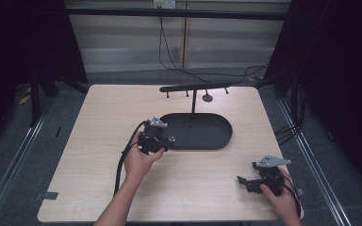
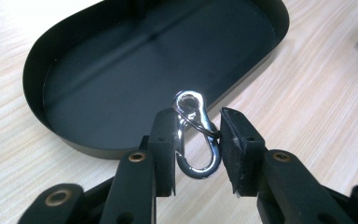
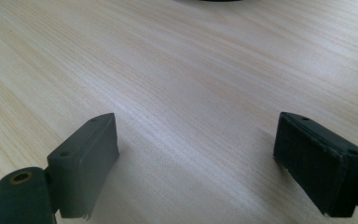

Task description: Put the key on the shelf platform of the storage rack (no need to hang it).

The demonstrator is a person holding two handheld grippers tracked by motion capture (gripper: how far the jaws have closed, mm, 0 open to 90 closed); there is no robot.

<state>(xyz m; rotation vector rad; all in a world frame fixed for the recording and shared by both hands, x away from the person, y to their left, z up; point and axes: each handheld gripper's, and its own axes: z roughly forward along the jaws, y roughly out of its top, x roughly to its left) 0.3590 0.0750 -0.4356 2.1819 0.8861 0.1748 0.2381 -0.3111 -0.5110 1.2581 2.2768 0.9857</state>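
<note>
Left gripper view has the left gripper (image 2: pixel 198 147) pinching a silver carabiner clip (image 2: pixel 196 137) by its sides, just above the near rim of the black oval tray (image 2: pixel 37 70). Held on smooth curved metal, the clip could twist or slip out and drop outside the tray. Spread wide, the right gripper (image 3: pixel 196 163) rests over bare table (image 3: pixel 191 70), well apart.

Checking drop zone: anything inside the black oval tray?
The black oval metal tray shows a bare dark floor. Its near corner is covered by the silver snap hook clamped in the left tongs.
</note>
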